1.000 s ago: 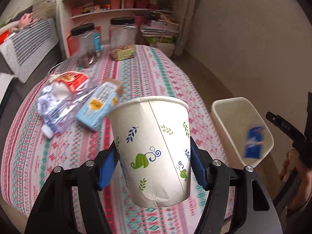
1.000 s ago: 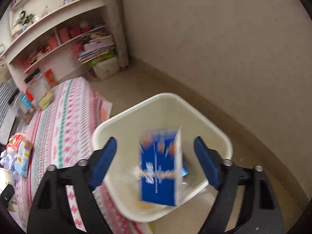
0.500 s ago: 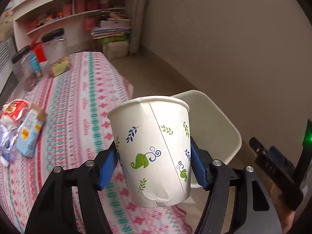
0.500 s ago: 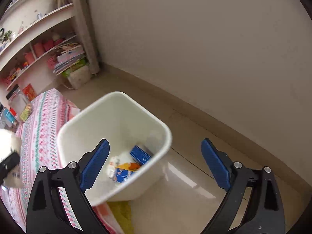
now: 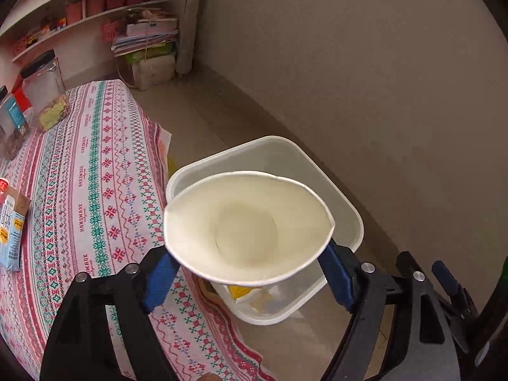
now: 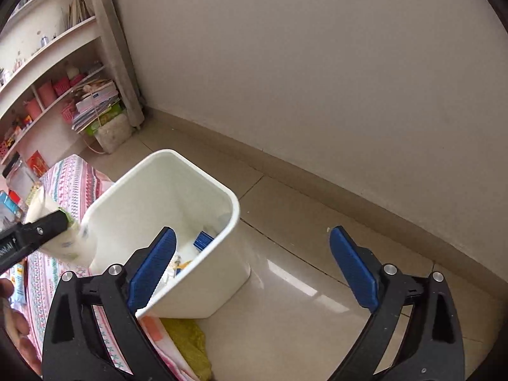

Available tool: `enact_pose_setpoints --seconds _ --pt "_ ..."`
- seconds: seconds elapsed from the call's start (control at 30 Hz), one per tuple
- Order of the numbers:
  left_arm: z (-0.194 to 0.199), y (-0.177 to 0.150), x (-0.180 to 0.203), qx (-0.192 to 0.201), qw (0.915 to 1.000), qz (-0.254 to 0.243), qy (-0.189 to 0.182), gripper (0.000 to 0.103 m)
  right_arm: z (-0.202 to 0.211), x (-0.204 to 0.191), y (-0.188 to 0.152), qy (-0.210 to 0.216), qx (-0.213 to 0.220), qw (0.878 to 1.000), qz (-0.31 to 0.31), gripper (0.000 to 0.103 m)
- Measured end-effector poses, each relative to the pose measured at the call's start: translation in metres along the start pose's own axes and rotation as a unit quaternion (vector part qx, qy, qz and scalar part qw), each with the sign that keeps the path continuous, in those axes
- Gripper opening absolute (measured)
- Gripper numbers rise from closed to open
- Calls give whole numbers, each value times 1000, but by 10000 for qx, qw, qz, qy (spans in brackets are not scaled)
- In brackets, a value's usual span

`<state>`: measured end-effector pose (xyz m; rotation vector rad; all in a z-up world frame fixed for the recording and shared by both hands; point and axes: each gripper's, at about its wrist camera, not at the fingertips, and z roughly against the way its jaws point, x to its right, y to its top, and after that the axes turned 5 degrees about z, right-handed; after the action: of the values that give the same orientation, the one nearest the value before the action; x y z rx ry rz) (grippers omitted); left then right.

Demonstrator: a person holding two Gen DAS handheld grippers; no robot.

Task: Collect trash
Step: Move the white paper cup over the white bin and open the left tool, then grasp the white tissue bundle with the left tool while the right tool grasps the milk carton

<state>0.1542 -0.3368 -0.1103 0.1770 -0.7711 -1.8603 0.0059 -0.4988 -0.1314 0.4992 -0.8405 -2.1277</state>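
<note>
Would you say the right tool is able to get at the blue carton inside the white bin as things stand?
Probably yes: the right tool is open and empty, the white bin has no lid, and the blue carton lies exposed, though deep. The paper cup sits off to one side.

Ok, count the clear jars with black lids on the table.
2 visible: one jar at the table's far end, another cut off at the left edge. More may be out of frame.
</note>
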Motion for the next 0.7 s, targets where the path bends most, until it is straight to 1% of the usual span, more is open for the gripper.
enact_pose_setpoints --seconds 0.23,0.37,0.53,0.7 --pt "18 -3 -18 235 9995 -65 177 81 5 -24 3 113 64 9999 105 96" --pt "27 -5 -32 287 9993 43 247 81 7 -40 1 175 40 9997 170 96" --pt "42 -12 -55 393 9980 118 477 81 11 -58 -4 242 29 9994 242 96" --pt "56 -24 -84 451 9961 253 709 81 13 -86 -9 417 -36 9985 356 96"
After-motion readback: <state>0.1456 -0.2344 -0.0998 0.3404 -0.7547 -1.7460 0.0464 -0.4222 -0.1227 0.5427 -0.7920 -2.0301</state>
